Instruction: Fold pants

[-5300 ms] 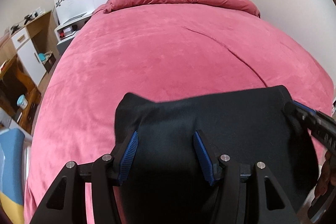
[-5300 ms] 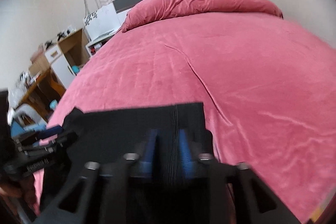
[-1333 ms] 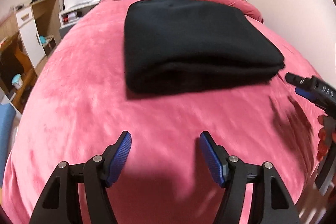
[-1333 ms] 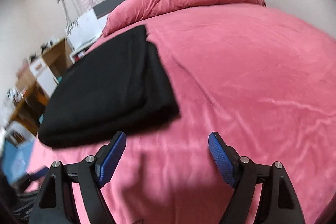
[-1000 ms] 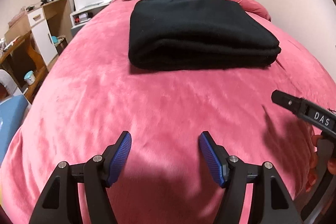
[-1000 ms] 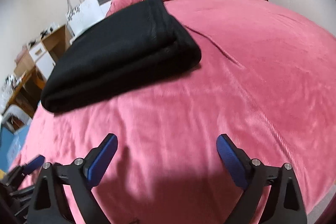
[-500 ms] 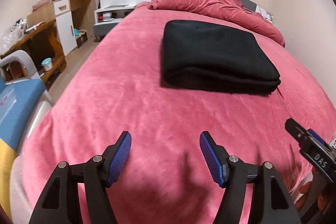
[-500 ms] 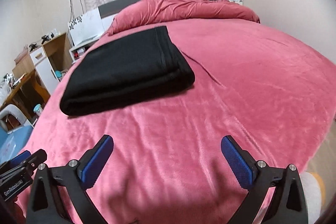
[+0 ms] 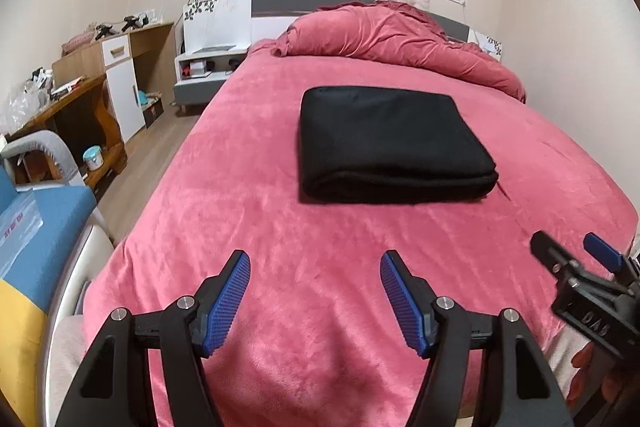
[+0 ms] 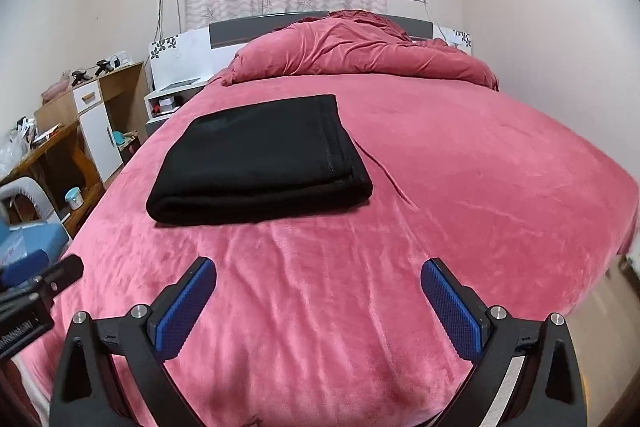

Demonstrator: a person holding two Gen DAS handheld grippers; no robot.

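one folded pants (image 9: 390,143), one bed (image 9: 248,211), two grippers (image 9: 316,297)

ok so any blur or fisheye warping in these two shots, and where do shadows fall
Left wrist view: sharp, the bed bulges from fisheye warping, dark vignette corners, a soft shadow under the near edge of the pants. Right wrist view: similar warp, slight blur at the lower right floor, shadow below the right gripper.

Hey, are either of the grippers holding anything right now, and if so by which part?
Nothing is held. The left gripper and right gripper are both open over the bed, apart from the folded black pants.
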